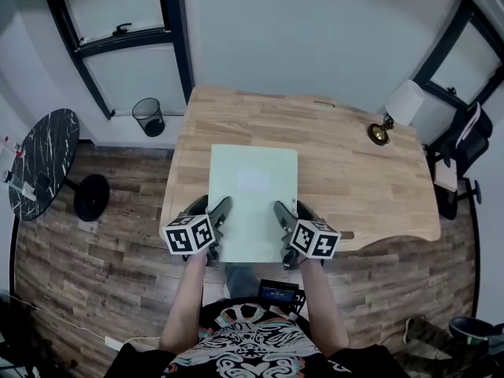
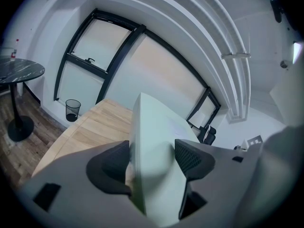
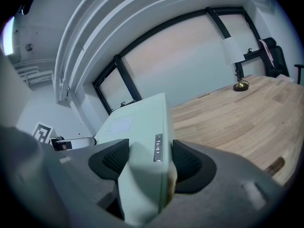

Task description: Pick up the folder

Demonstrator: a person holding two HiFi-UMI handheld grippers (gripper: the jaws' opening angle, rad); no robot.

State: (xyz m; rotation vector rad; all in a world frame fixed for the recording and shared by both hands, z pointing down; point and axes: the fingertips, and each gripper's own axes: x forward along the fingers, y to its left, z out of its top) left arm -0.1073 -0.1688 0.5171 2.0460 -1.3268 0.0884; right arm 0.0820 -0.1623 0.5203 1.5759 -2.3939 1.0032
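A pale green folder [image 1: 252, 199] lies flat over the near edge of the wooden table [image 1: 354, 172], with a faint label patch on its cover. My left gripper [image 1: 211, 225] is shut on the folder's left near edge, and the folder [image 2: 154, 151] fills the gap between its black pads. On the right near edge my right gripper [image 1: 290, 228] is shut as well, clamping the folder [image 3: 142, 141] by its spine side, where a small metal tab shows. Both marker cubes sit just off the table's front edge.
A brass desk lamp [image 1: 394, 113] with a white shade stands at the table's far right. On the floor are a black mesh bin [image 1: 148, 116] by the window and a round black marble side table [image 1: 43, 160] at left. A dark chair [image 1: 465, 144] stands right.
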